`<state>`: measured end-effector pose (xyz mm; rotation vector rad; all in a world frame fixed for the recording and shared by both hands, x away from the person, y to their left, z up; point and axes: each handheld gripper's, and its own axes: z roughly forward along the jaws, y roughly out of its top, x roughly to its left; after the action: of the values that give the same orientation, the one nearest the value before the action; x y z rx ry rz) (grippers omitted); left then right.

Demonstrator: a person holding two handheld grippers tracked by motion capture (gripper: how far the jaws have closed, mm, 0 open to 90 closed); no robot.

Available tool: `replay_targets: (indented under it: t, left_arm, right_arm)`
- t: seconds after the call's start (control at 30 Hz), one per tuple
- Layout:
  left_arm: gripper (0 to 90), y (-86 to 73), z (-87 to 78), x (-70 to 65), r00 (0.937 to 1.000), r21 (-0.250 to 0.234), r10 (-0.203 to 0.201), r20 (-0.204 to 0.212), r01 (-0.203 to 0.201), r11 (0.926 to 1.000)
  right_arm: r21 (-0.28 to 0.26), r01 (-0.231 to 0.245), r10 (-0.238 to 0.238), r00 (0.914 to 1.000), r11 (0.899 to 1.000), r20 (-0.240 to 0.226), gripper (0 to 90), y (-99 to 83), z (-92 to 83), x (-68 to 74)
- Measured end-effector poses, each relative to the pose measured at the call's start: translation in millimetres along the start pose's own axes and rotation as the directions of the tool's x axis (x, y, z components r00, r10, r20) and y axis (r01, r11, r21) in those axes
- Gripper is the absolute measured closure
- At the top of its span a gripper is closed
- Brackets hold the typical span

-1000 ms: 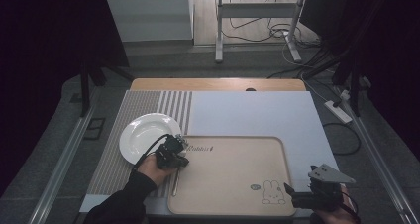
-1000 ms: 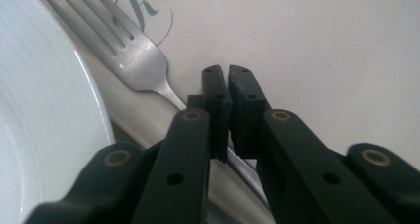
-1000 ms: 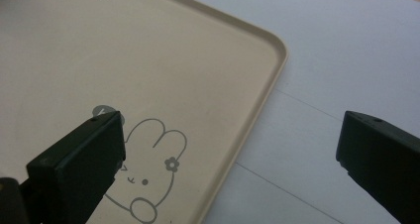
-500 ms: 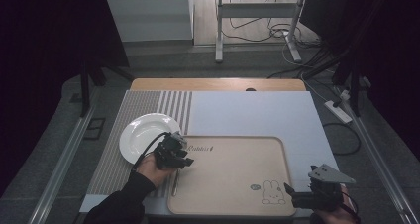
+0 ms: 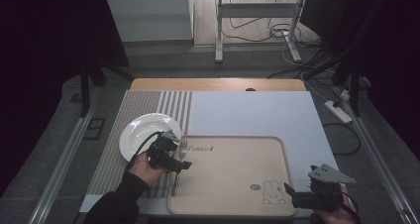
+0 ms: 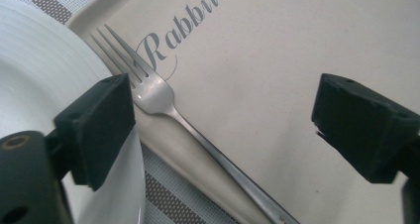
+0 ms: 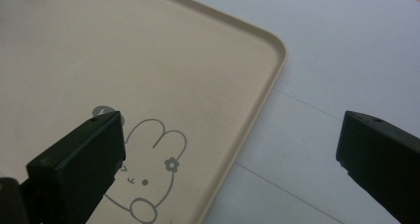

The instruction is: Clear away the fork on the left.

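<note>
From my seat at the controls, the tray (image 5: 233, 184) sits low in the centre of the high view, on the table cover (image 5: 257, 115). Left of it, just beside its upper left corner, lies the plate (image 5: 143, 130), resting on the striped mat (image 5: 124, 149) that runs down the left part of the frame. The fork (image 5: 177, 164) lies along the tray's left edge, tines toward the top of the frame, head resting on the rim next to the plate. My left gripper (image 5: 179, 165) hangs over the fork, between plate and tray. My right gripper (image 5: 292, 196) sits at the lower right, at the tray's lower right corner.
</note>
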<state>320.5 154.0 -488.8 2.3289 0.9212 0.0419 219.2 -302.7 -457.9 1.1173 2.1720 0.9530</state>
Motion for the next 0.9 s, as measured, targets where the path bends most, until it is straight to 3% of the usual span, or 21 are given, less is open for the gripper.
replay_targets:
  t: [0.13,0.63,0.9]
  left_arm:
    - [5.6,-3.5,-6.3,2.0,0.9997,-0.029,-0.009,0.023,0.01,0.9995]
    - [0.0,-23.7,-19.3,2.3,0.9999,-0.069,0.008,0.013,-0.008,0.9976]
    - [0.0,-35.6,-28.5,5.3,0.9997,-0.117,-0.023,0.0,0.023,0.9929]
  right_arm:
    - [0.001,-0.001,0.001,1.0,1.0,0.001,0.0,0.0,0.0,0.0]
    - [0.005,-0.002,0.002,1.0,1.0,0.002,0.0,0.2,0.4,0.1]
    - [0.005,-0.002,0.002,1.0,1.0,0.003,0.0,0.2,0.6,0.2]
